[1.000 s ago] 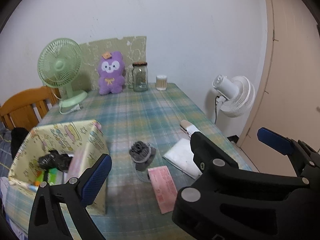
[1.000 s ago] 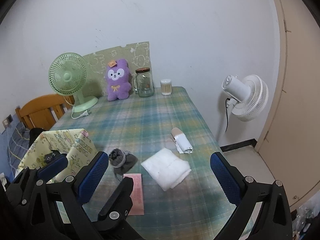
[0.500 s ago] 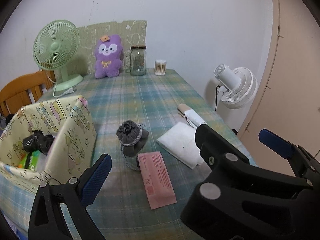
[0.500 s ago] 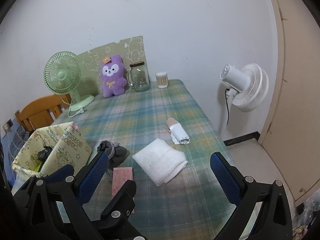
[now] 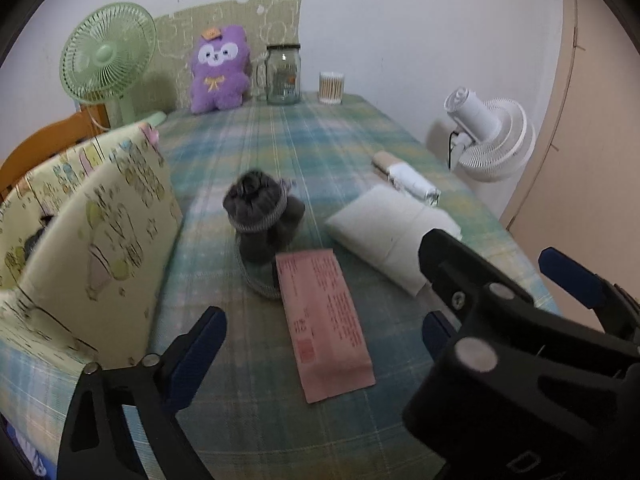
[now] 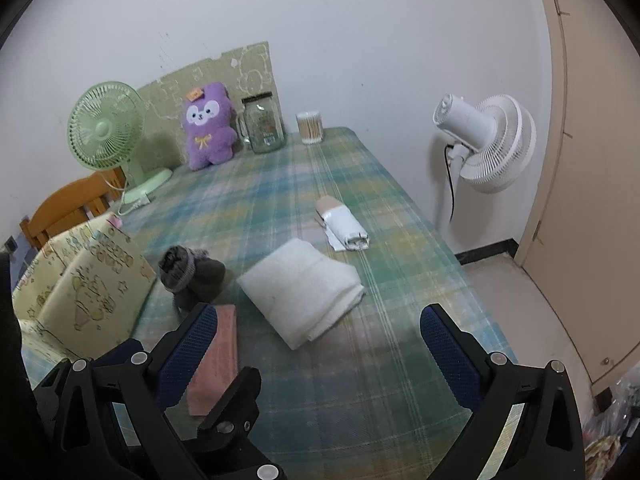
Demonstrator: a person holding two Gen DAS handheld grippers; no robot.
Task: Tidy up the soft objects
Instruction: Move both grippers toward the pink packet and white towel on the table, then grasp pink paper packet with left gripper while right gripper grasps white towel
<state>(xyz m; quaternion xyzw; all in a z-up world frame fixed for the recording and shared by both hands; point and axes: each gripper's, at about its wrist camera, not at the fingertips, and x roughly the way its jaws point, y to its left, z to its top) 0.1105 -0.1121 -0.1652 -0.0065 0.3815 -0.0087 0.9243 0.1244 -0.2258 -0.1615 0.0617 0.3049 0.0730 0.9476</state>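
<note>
Left gripper (image 5: 316,340) jaws wide apart, just been closing a bit, w/ nothing between; right gripper (image 6: 316,344) also wide apart, empty. Pink packet (image 5: 324,320) lies flat, long axis running away from camera. Behind it grey sock bundle (image 5: 260,212); folded white towel (image 6: 300,288) to its right, long axis diagonal.

The right claw's black frame (image 5: 520,360) covers the near corner of the folded white towel (image 5: 384,224). The patterned bag (image 5: 92,240) runs off the left edge, its contents blurred. Print on the pink envelope (image 5: 324,320) is too small to read.
</note>
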